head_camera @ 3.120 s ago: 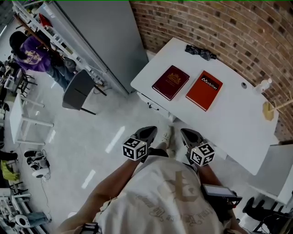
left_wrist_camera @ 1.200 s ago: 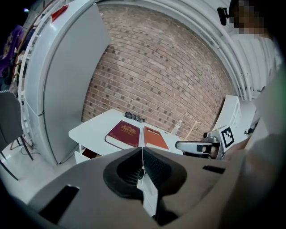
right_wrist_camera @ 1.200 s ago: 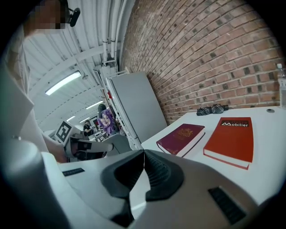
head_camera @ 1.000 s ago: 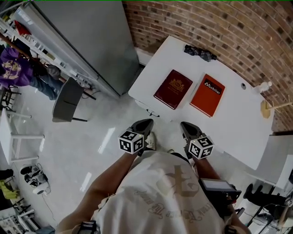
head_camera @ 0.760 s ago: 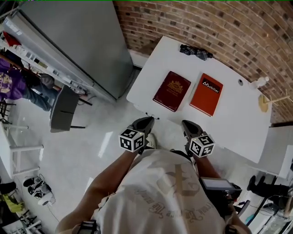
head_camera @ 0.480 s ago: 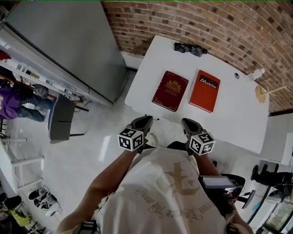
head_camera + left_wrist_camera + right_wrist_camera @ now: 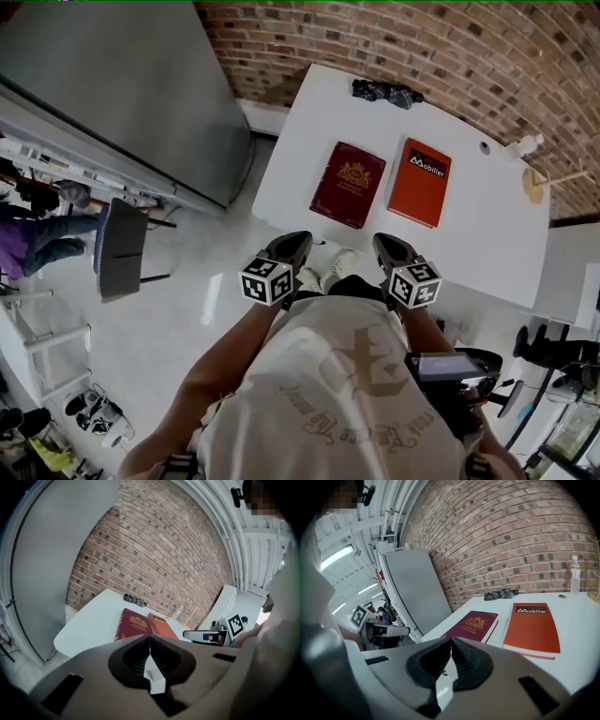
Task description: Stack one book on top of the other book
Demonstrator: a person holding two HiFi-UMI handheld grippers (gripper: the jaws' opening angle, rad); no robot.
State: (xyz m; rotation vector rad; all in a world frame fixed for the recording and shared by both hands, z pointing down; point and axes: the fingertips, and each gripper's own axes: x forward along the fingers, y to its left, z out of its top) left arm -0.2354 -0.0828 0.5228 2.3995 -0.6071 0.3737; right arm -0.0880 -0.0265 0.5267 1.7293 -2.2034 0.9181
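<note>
Two books lie flat side by side on the white table [image 7: 487, 234]: a dark red book with a gold crest [image 7: 348, 184] on the left and an orange book with a black title band [image 7: 419, 182] on the right. Both grippers hover short of the table's near edge, held close to the person's body. The left gripper [image 7: 296, 242] is shut with nothing in it, pointing toward the dark red book [image 7: 133, 623]. The right gripper [image 7: 386, 245] is shut and empty too, facing the orange book [image 7: 536, 628] and the dark red book [image 7: 473, 625].
A brick wall [image 7: 450, 47] backs the table. A dark crumpled cloth [image 7: 386, 93] lies at the far edge, a small clear bottle [image 7: 528, 145] at the far right. A grey panel [image 7: 122, 84] stands left of the table, a dark chair [image 7: 122, 248] on the floor.
The person has stepped toward the table. Both shut grippers have come nearer its front edge, and the books now lie closer ahead of them.
</note>
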